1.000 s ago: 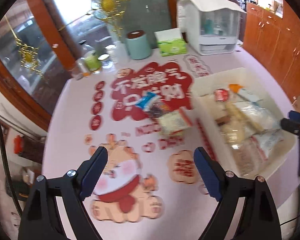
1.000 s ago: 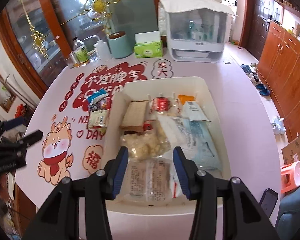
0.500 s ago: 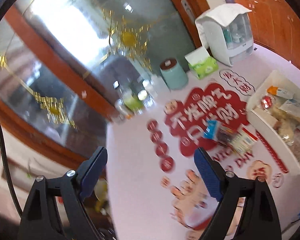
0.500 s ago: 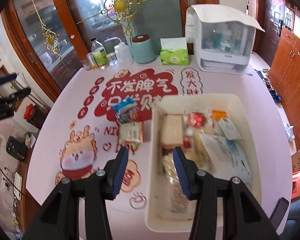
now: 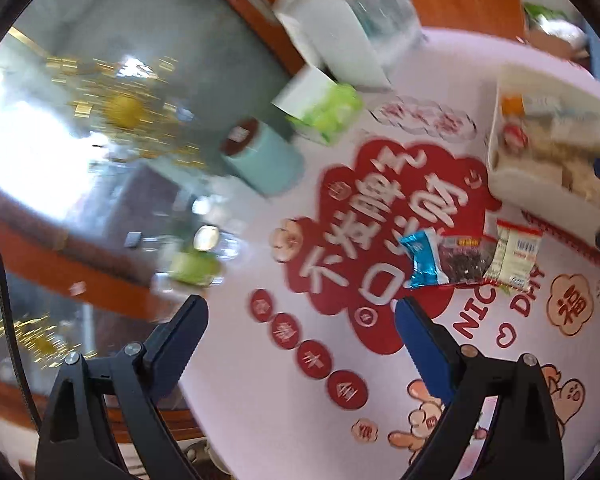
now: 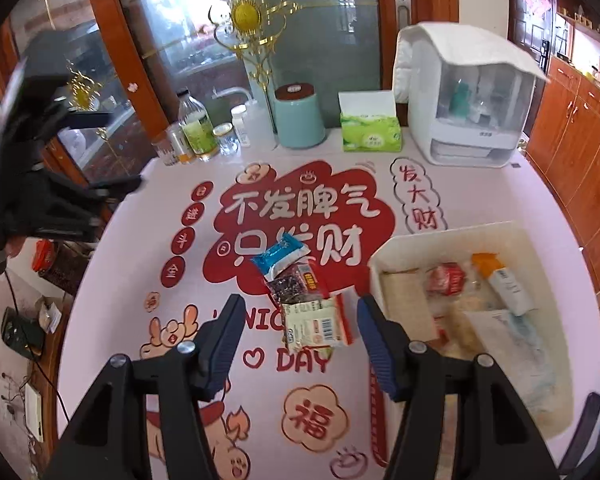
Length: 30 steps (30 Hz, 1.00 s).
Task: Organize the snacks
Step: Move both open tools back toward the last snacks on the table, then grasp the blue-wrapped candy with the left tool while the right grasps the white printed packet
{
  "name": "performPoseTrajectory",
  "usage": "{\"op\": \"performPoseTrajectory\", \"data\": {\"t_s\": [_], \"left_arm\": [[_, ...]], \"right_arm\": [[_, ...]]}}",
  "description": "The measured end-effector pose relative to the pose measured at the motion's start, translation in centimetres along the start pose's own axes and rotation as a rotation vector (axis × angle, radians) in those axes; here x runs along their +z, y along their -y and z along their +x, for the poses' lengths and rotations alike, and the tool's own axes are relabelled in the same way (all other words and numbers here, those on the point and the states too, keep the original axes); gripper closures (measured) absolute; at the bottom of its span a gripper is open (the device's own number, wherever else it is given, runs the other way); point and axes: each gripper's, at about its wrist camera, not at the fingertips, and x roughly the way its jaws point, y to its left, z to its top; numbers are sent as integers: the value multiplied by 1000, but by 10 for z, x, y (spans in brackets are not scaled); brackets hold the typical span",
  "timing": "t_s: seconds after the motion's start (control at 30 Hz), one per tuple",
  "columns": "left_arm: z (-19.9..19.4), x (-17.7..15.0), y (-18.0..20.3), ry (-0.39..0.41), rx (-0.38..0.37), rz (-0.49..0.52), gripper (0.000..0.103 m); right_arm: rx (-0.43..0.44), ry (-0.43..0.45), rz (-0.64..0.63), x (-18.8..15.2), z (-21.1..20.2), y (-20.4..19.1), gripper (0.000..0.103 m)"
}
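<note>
The right wrist view looks steeply down from above the near edge of the pink printed table (image 6: 500, 200), facing the far edge and glass cabinet doors (image 6: 320, 40). The left wrist view, rolled sideways and blurred, looks down from the left edge. Both share the three stacked snack packets (image 6: 300, 300) (image 5: 472, 260), white plastic bin (image 6: 400, 248) (image 5: 540, 196) and red printed lettering (image 6: 300, 208) (image 5: 380, 220).

We're in a home here, a lived-in dining or living room. The desk (image 6: 500, 200) wears a festive pink cloth with red Chinese lettering and cartoon animals. Along its back edge sit a tissue box (image 6: 370, 130), a teal canister (image 6: 300, 118), drink bottles (image 6: 196, 128) and a covered white cup rack (image 6: 466, 100). Behind, a wood-framed glass door (image 6: 320, 40) with gold ornament; wooden cabinets (image 6: 576, 120) line the right wall.
</note>
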Motion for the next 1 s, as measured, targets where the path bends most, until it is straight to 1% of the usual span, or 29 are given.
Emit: {"op": "performPoseTrajectory", "data": {"t_s": [0.07, 0.1, 0.17, 0.2, 0.27, 0.37, 0.43, 0.57, 0.67, 0.73, 0.77, 0.83, 0.9, 0.93, 0.97, 1.0], "left_arm": [[41, 5, 10, -35, -63, 5, 9], [54, 5, 14, -45, -87, -1, 9], [89, 8, 25, -63, -159, -27, 9], [99, 8, 30, -66, -182, -37, 9], [125, 12, 42, -78, -254, -69, 9], [156, 16, 60, -102, -326, -106, 9], [169, 19, 69, -113, -355, -118, 9], [189, 21, 83, -130, -393, -149, 11], [194, 19, 82, -146, -421, -179, 16], [198, 16, 81, -152, -440, -204, 23], [200, 15, 80, -153, -451, -217, 26], [205, 14, 79, -166, -472, -238, 33], [213, 13, 77, -192, -493, -266, 39], [213, 13, 76, -185, -491, -273, 39], [214, 13, 76, -185, -491, -275, 39], [215, 13, 76, -186, -490, -278, 39]], "right_arm": [[1, -17, 18, -8, 22, -5, 45], [8, -28, 30, -13, 33, -6, 45], [33, -46, 58, -24, 54, -7, 45], [42, -52, 64, -28, 61, -6, 45], [33, -65, 65, -36, 77, -7, 45], [4, -81, 80, -44, 99, -3, 45], [0, -88, 98, -45, 109, 0, 45], [-61, -89, 92, -45, 128, 2, 45], [-94, -99, 68, -46, 141, 1, 45], [-111, -110, 56, -48, 149, 1, 45], [-122, -105, 51, -49, 152, 1, 43], [-126, -95, 48, -48, 154, 2, 41], [-121, -94, 49, -47, 155, 4, 41], [-119, -95, 48, -46, 156, 4, 40], [-110, -96, 45, -46, 157, 4, 36], [-100, -101, 41, -46, 157, 3, 34]]}}
